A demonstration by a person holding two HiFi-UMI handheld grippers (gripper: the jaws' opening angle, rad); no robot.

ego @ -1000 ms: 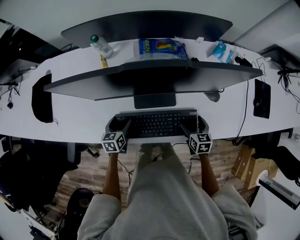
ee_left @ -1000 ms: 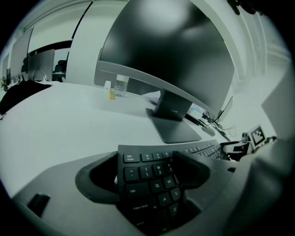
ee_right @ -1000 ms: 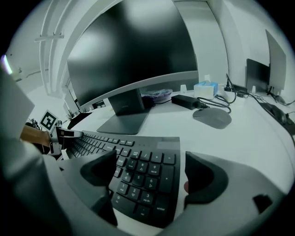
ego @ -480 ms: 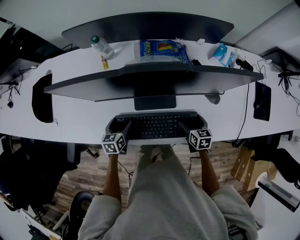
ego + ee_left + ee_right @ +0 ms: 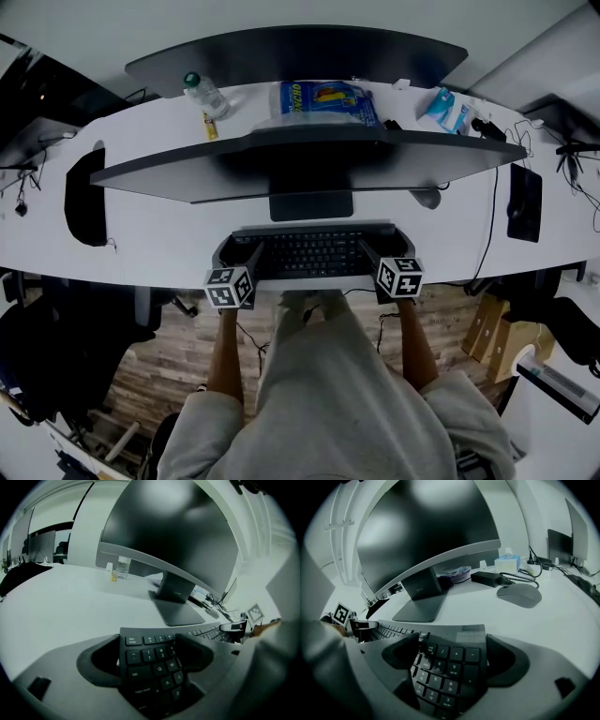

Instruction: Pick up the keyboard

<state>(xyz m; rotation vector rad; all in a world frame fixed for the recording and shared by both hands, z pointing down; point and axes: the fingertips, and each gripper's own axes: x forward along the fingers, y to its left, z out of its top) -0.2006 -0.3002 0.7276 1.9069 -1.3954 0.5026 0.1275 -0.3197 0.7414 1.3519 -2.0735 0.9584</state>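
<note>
- Keyboard is lying flat on the white desk, right at the near edge and just in front of the monitor stand.
- My left gripper has its jaws wide apart, straddling the keyboard's left end. The outer jaw sits just off the end edge by the esc/tab keys, and the inner one is over the letter keys.
- My right gripper mirrors that at the numpad end: jaws spread, one outside the end, one over the keys.
- Honestly can't tell from either gripper view whether the outer jaws are actually pressing on the ends or just beside them.
- Mouse is off to the right of the stand, well clear of the keyboard.
- Behind the big curved monitor there's a water bottle and a blue packet.
</note>
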